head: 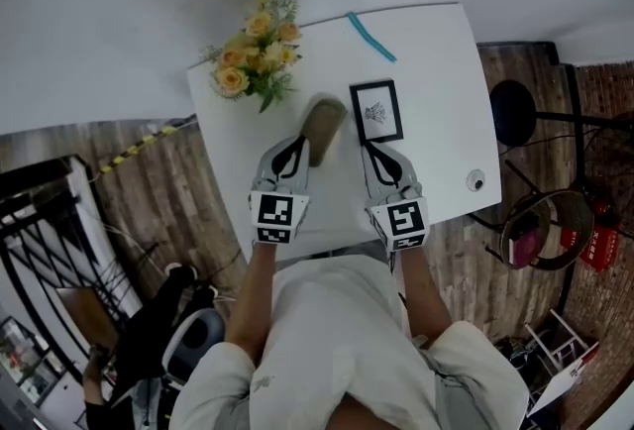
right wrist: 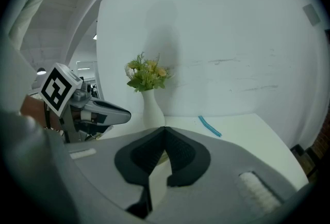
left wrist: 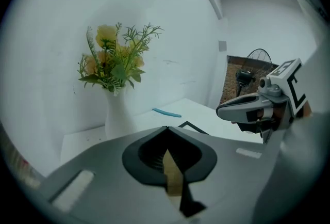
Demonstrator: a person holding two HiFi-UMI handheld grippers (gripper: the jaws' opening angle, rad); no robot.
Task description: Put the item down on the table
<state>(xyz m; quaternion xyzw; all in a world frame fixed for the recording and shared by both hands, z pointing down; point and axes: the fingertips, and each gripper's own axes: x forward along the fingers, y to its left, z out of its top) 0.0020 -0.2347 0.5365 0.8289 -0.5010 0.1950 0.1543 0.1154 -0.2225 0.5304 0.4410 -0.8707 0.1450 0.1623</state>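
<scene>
Left gripper (left wrist: 167, 131) fingers are clamped on a thin tan item (left wrist: 173, 175) - it sits edge-on between them and sticks out past the tips over the white tabletop (head: 436, 91), between the flowers (head: 254, 56) and the black picture frame (head: 376, 111). Right gripper (right wrist: 165, 130) fingers are closed with nothing in them. Can't tell whether the item's far end touches the tabletop - its underside is hidden.

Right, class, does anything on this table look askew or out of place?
Only mildly: the picture frame lies flat on the table rather than standing, and the blue stick lies slanted near the far edge. Nothing spilled.
</scene>
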